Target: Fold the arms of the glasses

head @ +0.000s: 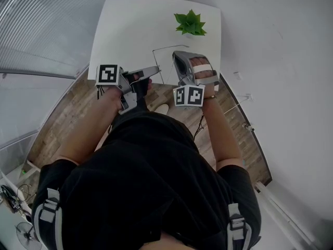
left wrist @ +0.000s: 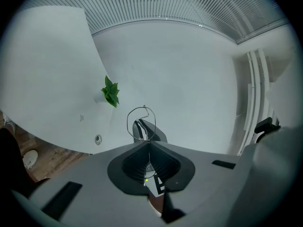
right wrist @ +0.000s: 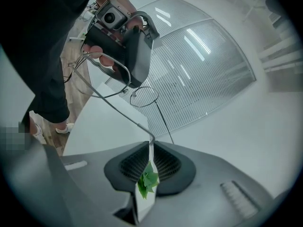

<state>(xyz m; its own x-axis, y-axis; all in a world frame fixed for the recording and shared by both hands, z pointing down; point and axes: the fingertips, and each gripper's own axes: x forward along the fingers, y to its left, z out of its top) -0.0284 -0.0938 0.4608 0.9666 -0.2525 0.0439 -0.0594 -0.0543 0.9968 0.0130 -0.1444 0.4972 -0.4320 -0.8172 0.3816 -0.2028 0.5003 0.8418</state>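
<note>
The thin wire-rimmed glasses (head: 157, 64) hang in the air between my two grippers, above the near edge of the white table (head: 130, 30). My left gripper (left wrist: 148, 142) is shut on the frame, and one round lens rim (left wrist: 140, 122) sticks out just past its jaws. My right gripper (right wrist: 151, 145) is shut on the end of one arm (right wrist: 113, 105), which runs up and left to the frame at the left gripper (right wrist: 128, 56). The other arm (right wrist: 163, 122) hangs free below a lens rim (right wrist: 144, 97). In the head view the left gripper (head: 156, 70) and right gripper (head: 177, 56) stand close together.
A small green potted plant (head: 190, 23) stands at the table's far right and also shows in the left gripper view (left wrist: 111, 91). Wooden floor (head: 67, 119) lies beside the table. A window blind (head: 36, 25) runs along the left.
</note>
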